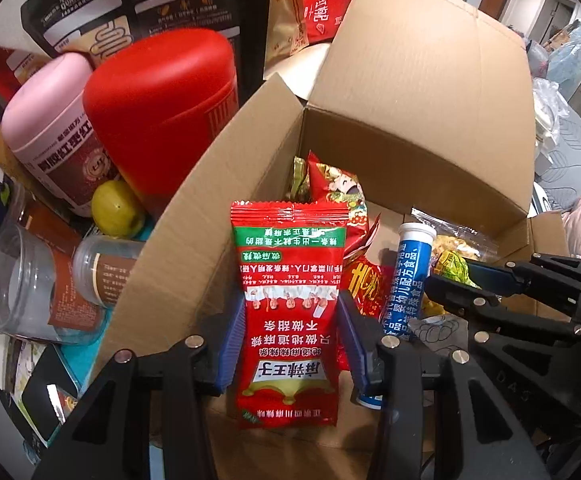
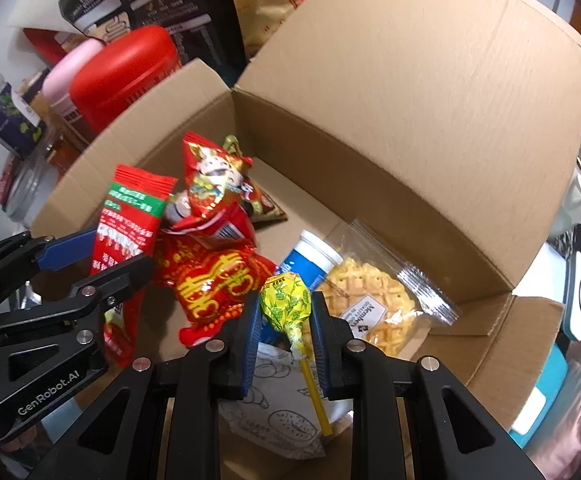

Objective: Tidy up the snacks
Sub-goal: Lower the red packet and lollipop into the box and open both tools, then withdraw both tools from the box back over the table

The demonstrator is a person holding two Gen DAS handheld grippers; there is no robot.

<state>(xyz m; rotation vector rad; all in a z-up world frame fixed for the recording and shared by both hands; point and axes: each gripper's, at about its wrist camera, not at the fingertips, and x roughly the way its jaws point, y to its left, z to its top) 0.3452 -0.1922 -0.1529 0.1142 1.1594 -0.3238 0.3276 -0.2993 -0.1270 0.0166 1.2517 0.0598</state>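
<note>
lollipop (image 2: pixel 286 300) seemingly pinched, cardboard box (image 2: pixel 430 128)

Upper left of the left wrist frame: a red canister (image 1: pixel 162 104), a pink-lidded jar (image 1: pixel 50 120), a green fruit (image 1: pixel 116 208) and clear plastic jars (image 1: pixel 18 280).

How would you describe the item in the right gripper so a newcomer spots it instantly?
Find the open cardboard box full of snacks. At its near edge the right gripper pinches a lollipop. It alone has a yellow stick and a round head wrapped in yellow-green; its neighbours are red packets, a blue tube and a bagged waffle.
</note>
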